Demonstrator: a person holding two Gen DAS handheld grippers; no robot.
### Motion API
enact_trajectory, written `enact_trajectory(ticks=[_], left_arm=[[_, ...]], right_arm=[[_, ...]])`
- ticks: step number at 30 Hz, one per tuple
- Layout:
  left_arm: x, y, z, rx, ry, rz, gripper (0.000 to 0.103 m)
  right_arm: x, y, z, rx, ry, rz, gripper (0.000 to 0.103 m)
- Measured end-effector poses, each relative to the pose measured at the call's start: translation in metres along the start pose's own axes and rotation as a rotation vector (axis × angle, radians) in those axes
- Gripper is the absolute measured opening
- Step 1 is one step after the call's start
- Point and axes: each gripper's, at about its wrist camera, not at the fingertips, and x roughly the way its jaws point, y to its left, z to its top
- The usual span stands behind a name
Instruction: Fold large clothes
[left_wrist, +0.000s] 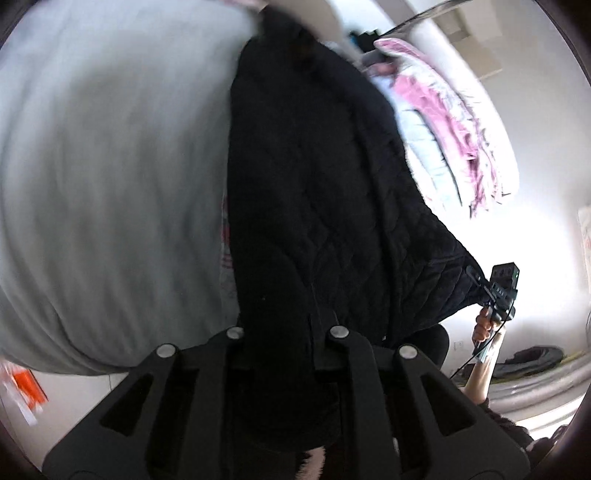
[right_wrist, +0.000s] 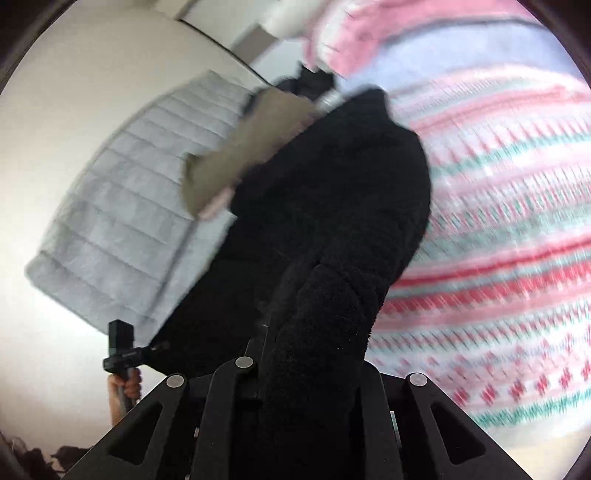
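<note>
A large black quilted coat (left_wrist: 317, 192) hangs in the air between both grippers; its fleecy side shows in the right wrist view (right_wrist: 332, 229). My left gripper (left_wrist: 284, 332) is shut on one part of the coat, its fingertips buried in the cloth. My right gripper (left_wrist: 476, 277) shows at the right of the left wrist view, pinching the coat's far corner. In the right wrist view the right gripper (right_wrist: 295, 354) is shut on a thick fold of coat, and the left gripper (right_wrist: 159, 347) appears at lower left, clamped on the coat's edge.
A grey garment (left_wrist: 110, 177) hangs at left. A light blue padded jacket (right_wrist: 125, 229), an olive garment (right_wrist: 240, 158) and a pink patterned knit (right_wrist: 498, 240) hang close by. A dark heap (left_wrist: 528, 358) lies on the floor.
</note>
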Motion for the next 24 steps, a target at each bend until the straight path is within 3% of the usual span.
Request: enact_trajectory(ticks=[5, 6, 10, 12, 13, 14, 18, 24], left_arm=[[0.011, -0.012, 0.011, 0.031, 0.061, 0.024, 0.022], [0.013, -0.016, 0.014, 0.057, 0.068, 0.033, 0.026], [0.028, -0.011, 0.018, 0.069, 0.146, 0.073, 0.027], [0.029, -0.002, 0.015, 0.069, 0.159, 0.097, 0.012], [0.025, -0.002, 0.013, 0.074, 0.14, 0.09, 0.012], [0.017, -0.006, 0.013, 0.076, 0.104, 0.064, 0.011], [-0.032, -0.036, 0.015, 0.122, -0.077, -0.092, 0.01], [-0.085, -0.093, 0.016, 0.219, -0.261, -0.214, 0.01]], right_arm=[[0.014, -0.037, -0.002, 0.113, 0.048, -0.001, 0.021], [0.017, -0.041, -0.003, 0.123, 0.054, -0.002, 0.023], [0.037, -0.056, -0.012, 0.139, 0.131, -0.04, 0.031], [0.044, -0.056, -0.018, 0.126, 0.143, -0.032, 0.028], [0.042, -0.054, -0.019, 0.115, 0.13, -0.019, 0.025], [0.036, -0.05, -0.019, 0.102, 0.1, 0.007, 0.015], [-0.002, -0.017, -0.007, 0.046, -0.044, 0.156, 0.013], [-0.045, 0.04, 0.006, -0.084, -0.185, 0.253, 0.012]])
